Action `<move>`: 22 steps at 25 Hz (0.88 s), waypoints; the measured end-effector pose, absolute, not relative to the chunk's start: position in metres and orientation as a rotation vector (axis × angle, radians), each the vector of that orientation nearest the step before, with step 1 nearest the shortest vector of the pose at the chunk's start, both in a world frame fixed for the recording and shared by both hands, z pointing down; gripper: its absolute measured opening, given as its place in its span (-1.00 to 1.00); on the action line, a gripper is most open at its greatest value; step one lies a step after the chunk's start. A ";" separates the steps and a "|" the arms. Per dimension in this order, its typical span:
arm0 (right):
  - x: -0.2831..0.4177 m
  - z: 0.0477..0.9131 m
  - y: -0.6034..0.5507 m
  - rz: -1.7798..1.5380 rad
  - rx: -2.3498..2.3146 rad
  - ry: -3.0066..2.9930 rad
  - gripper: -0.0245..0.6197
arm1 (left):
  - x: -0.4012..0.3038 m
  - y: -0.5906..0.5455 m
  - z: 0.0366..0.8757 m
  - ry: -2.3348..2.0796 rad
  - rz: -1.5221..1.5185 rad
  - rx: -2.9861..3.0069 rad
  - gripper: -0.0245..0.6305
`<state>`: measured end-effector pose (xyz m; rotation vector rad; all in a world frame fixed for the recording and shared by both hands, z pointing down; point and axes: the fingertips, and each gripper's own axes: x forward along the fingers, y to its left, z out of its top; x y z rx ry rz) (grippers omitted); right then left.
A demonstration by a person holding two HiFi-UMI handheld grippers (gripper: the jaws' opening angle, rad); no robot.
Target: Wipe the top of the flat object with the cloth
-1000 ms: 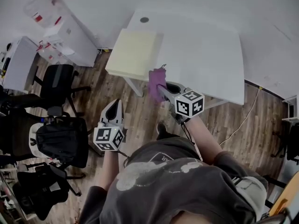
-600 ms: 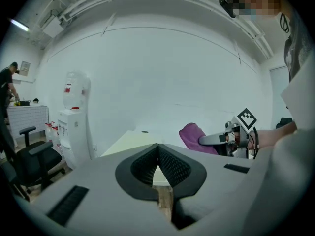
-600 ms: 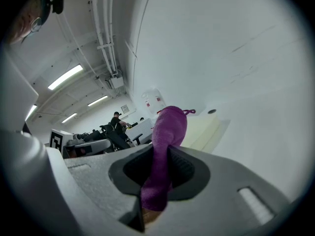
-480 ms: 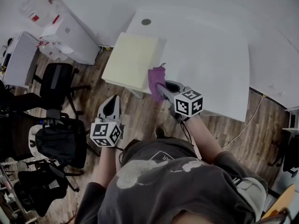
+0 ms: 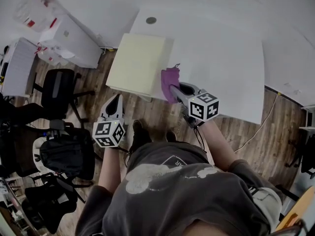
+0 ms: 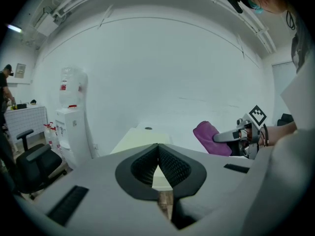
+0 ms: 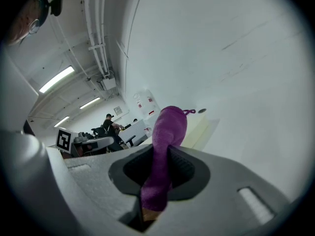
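Note:
A pale yellow flat object (image 5: 139,63) lies on the left part of the white table (image 5: 221,58), overhanging its edge. My right gripper (image 5: 173,89) is shut on a purple cloth (image 5: 170,79), which it holds beside the flat object's near right corner. In the right gripper view the cloth (image 7: 165,146) stands up between the jaws, with the flat object (image 7: 198,128) behind it. My left gripper (image 5: 117,99) is shut and empty, over the floor in front of the table. From the left gripper view I see the flat object (image 6: 134,137) ahead and the cloth (image 6: 210,137) to the right.
Black office chairs (image 5: 60,85) and a chair holding a black bag (image 5: 66,154) stand on the wooden floor to the left. A white water dispenser (image 5: 69,39) is at the back left. The table has a round cable hole (image 5: 151,20). A cable (image 5: 257,126) runs over the floor on the right.
The right gripper with the cloth has edged slightly right, still by the flat object's near corner. The left gripper has drifted a little to the left, still shut.

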<state>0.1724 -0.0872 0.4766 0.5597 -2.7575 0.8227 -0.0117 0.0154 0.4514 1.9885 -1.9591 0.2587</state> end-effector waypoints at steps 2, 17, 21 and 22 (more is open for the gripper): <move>0.173 0.481 -0.092 0.836 0.610 -2.740 -0.70 | -0.016 0.008 0.457 -1.933 0.265 2.009 -0.93; 0.061 0.470 -0.117 0.841 0.888 -2.694 -0.70 | -0.124 -0.029 0.481 -1.677 0.333 2.188 -0.93; 0.037 0.476 -0.126 0.839 0.979 -2.651 -0.70 | -0.145 -0.039 0.496 -1.568 0.404 2.228 -0.93; 0.032 0.478 -0.127 0.844 0.999 -2.643 -0.70 | -0.148 -0.040 0.500 -1.541 0.423 2.233 -0.93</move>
